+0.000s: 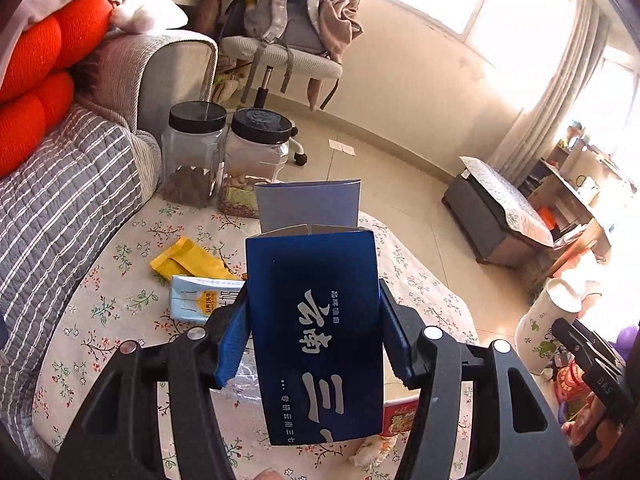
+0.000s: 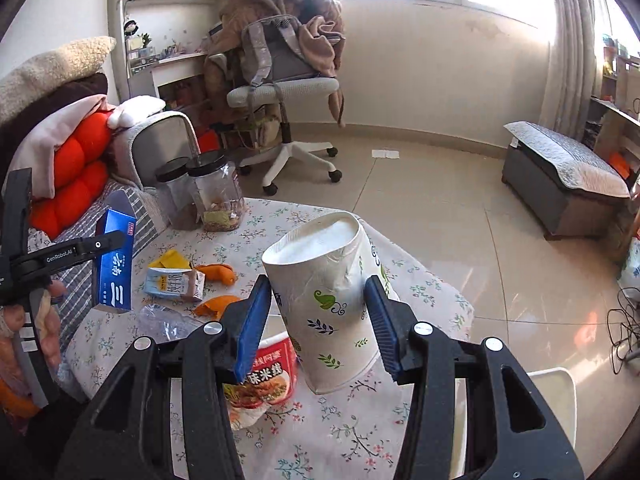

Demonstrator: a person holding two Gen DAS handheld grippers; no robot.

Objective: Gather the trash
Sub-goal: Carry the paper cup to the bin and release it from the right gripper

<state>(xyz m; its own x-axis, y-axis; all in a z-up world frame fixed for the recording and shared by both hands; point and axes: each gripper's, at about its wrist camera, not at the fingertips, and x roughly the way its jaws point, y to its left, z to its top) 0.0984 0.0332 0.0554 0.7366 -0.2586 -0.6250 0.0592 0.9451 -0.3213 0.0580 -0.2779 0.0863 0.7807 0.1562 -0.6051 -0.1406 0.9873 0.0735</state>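
My left gripper (image 1: pixel 314 320) is shut on a dark blue carton (image 1: pixel 312 264) with white characters, its top flap open, held up over the floral table (image 1: pixel 120 320). The right wrist view shows that same blue carton (image 2: pixel 116 268) at the left, in the left gripper (image 2: pixel 102 246) in a person's hand. A white paper cup (image 2: pixel 320 248) with leaf prints, tilted and dented, sits between the blue pads of my right gripper (image 2: pixel 318 300), which is shut on it. From the left wrist, the cup (image 1: pixel 548 320) appears at the right edge.
On the table lie a milk carton (image 2: pixel 172 282), a yellow wrapper (image 1: pixel 192 260), orange peels (image 2: pixel 218 272), clear plastic (image 2: pixel 164 322) and a red food packet (image 2: pixel 260 380). Two black-lidded jars (image 2: pixel 218 196) stand at the far edge. A sofa (image 1: pixel 60 200), an office chair (image 2: pixel 280 92) and a bench (image 2: pixel 560 184) surround it.
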